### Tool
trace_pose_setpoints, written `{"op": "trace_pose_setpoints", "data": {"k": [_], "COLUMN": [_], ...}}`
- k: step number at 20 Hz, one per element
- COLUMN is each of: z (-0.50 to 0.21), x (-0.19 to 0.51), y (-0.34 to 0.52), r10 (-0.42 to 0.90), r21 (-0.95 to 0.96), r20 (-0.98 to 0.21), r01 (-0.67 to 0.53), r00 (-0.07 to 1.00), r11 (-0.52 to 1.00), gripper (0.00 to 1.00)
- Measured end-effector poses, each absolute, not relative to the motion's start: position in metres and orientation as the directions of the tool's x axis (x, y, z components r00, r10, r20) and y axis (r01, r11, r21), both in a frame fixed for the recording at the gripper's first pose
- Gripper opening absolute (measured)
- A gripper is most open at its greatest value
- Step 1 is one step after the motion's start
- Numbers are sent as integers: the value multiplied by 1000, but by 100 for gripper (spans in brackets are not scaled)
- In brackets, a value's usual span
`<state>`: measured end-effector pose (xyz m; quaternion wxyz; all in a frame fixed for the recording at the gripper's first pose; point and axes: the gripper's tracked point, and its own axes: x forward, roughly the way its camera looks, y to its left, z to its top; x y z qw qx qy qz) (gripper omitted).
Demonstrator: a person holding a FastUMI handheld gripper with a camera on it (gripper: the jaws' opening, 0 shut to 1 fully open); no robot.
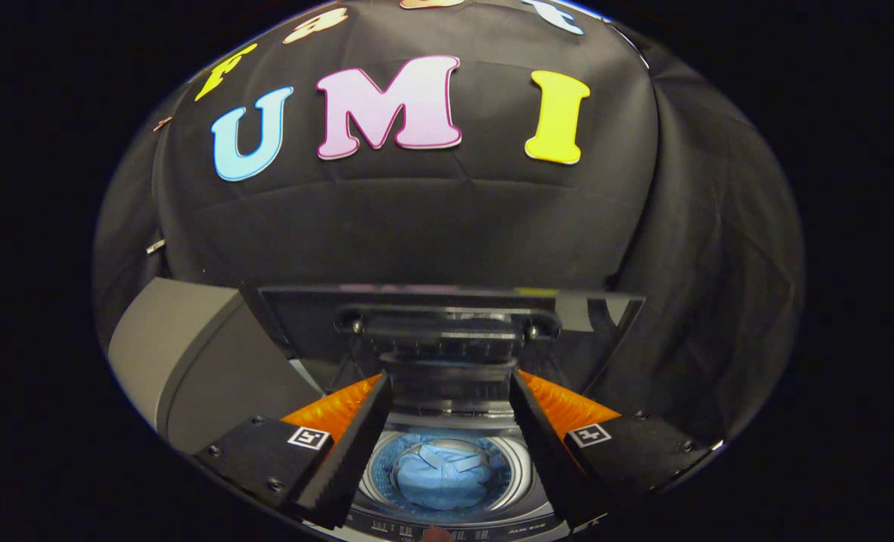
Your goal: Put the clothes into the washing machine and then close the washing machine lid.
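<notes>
— Where do the clothes sit?

— A bundle of light blue clothes (pixel 441 480) lies in the drum (pixel 509 468) of the top-loading washing machine (pixel 199 361), down between the two fingers and below them. It looks crumpled, with a folded band across the top.

— And the lid?

— The lid (pixel 304 320) stands raised behind the opening, dark and glossy, with a handle bar across its front edge. It is not closed.

— What is the gripper doing?

— The gripper (pixel 447 391) hangs over the opening with its fingers (pixel 357 436) spread wide; nothing is held between them, and the clothes are well clear of both. Each finger base carries a small square black-and-white marker (pixel 308 437).

— Any writing you can read?

— There is fine print along the control panel (pixel 522 528) at the machine's front rim, but it is too small and blurred to make out. No brand is legible.

— Anything else nearby?

— The grey side of the machine's body, and black cloth behind.
</notes>
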<state>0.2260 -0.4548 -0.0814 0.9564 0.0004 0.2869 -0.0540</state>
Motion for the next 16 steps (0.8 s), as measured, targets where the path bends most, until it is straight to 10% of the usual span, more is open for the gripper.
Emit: {"op": "trace_pose_setpoints", "data": {"k": [16], "z": [-48], "x": [311], "y": [-462], "r10": [-100], "r21": [-13], "r20": [-498], "r01": [108], "r00": [861], "r11": [994], "gripper": [99]}}
